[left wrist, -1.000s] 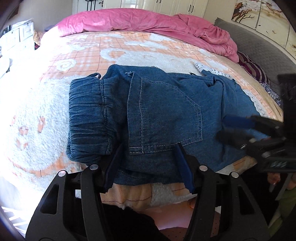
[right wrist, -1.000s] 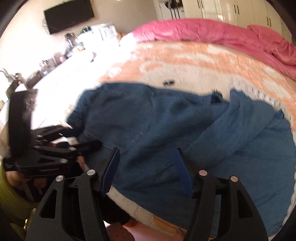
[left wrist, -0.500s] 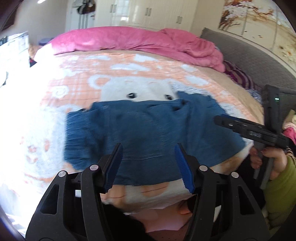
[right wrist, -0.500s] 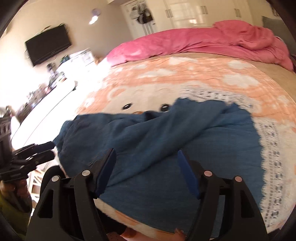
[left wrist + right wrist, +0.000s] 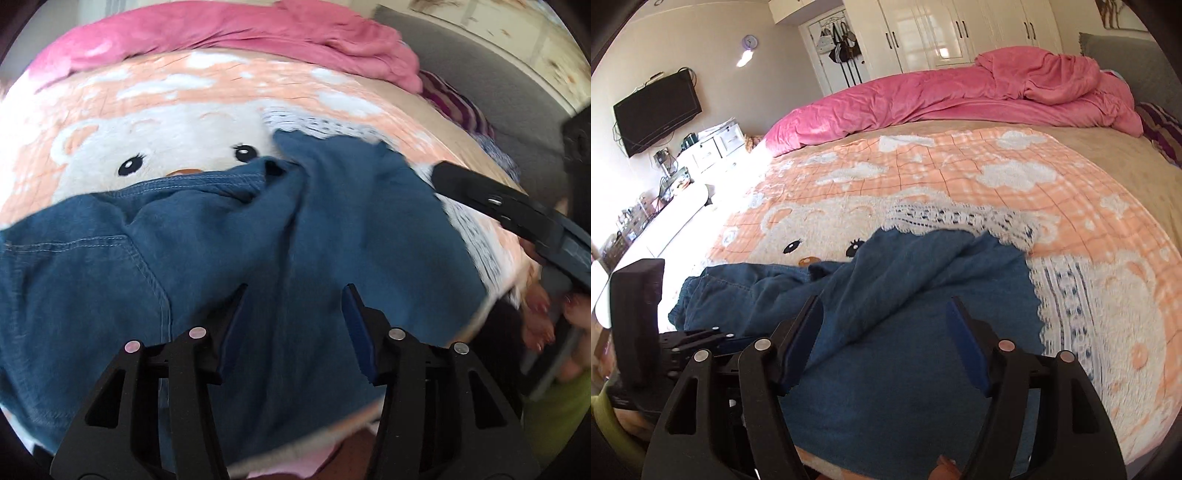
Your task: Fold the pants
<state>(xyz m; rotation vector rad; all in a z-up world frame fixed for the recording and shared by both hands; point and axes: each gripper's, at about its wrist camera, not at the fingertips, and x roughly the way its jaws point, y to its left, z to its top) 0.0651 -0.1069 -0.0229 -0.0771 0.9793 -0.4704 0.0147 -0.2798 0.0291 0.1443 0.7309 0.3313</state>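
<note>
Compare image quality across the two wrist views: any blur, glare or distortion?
Left wrist: motion-smeared, the jeans soft, right gripper streaked. Right wrist: sharper, window glare washing out the dresser; fisheye bows the blanket in both.

a wide bed [image 5: 1115,173] fills the room, covered with an orange blanket [image 5: 960,177] that has a white bear on it. a pink duvet [image 5: 923,99] lies bunched along the far side. behind it stand white wardrobes [image 5: 923,33]. a black tv [image 5: 657,110] hangs on the left wall, above a white dresser [image 5: 716,147] in strong sunlight.
</note>
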